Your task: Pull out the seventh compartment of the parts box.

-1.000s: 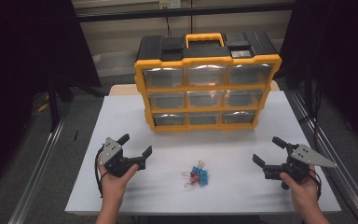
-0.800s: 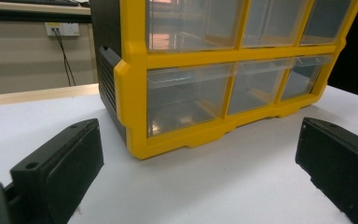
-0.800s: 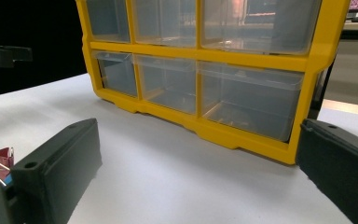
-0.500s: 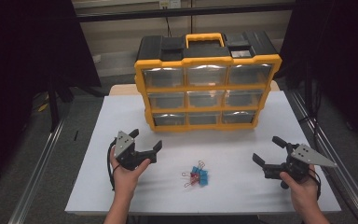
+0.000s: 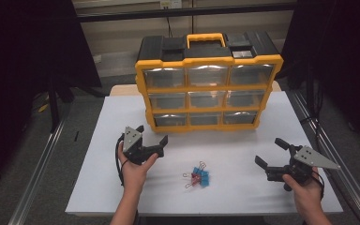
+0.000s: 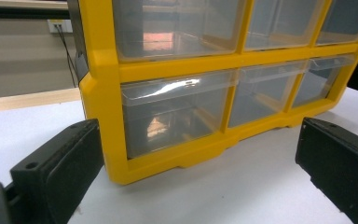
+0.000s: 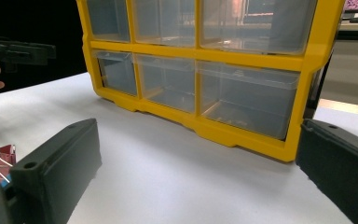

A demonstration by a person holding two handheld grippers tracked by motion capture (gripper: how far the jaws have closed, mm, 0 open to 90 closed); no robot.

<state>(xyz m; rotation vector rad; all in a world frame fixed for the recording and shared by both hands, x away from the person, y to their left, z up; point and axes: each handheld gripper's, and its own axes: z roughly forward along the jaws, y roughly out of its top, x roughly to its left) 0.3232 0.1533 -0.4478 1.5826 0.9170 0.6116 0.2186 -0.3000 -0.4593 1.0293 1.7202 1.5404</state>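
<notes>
Jaws of the left gripper stand spread and empty, near the lower-left drawer of the yellow drawer cabinet. Its own view shows that drawer clear and bare inside, which the high view cannot resolve. The right gripper, also released and holding nothing, sits far right. Between them, on the white table, lie the binder clips, well apart from both; one red clip edges into the right gripper view.
</notes>
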